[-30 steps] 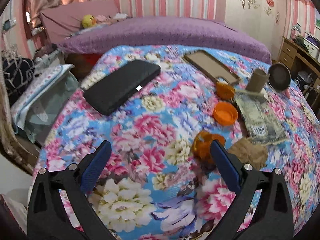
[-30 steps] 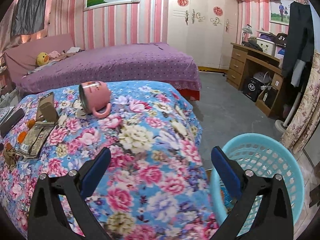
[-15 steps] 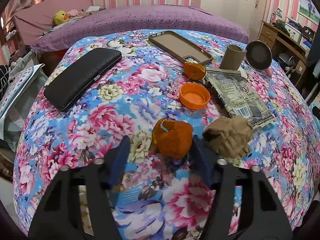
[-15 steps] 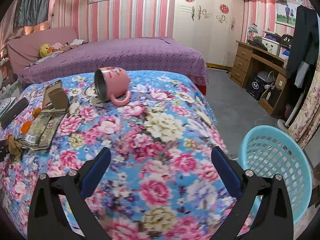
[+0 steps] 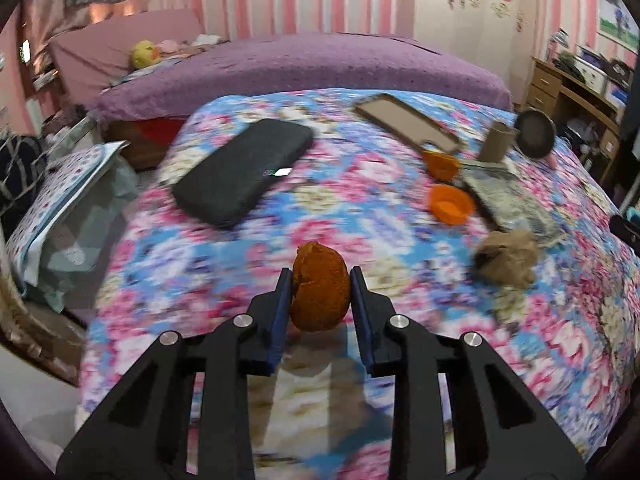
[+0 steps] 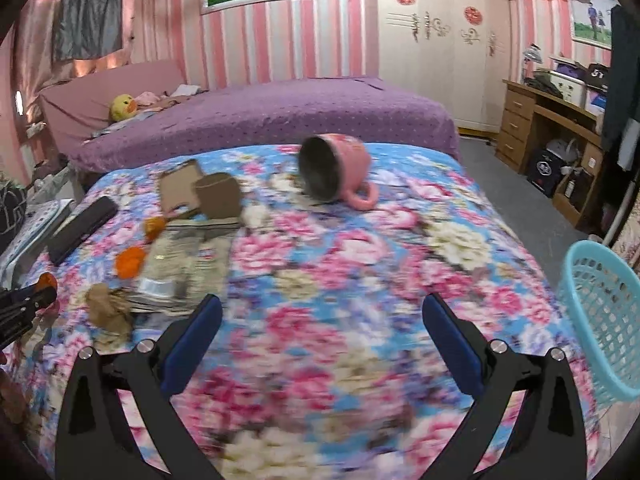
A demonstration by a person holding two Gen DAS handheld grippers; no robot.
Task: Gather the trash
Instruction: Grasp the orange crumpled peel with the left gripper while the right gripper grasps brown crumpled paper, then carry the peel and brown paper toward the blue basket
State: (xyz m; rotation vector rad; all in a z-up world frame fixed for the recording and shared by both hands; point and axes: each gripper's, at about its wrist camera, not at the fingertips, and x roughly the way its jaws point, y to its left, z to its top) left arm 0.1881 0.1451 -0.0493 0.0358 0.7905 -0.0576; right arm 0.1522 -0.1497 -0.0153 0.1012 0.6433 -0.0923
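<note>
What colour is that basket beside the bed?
Light blue basket, best seen in the right wrist view.

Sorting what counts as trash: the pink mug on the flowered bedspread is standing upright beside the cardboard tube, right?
Not quite. The pink mug lies tipped on its side, its opening facing the camera, beside the cardboard tube on the flowered bedspread. The right wrist view shows it.
</note>
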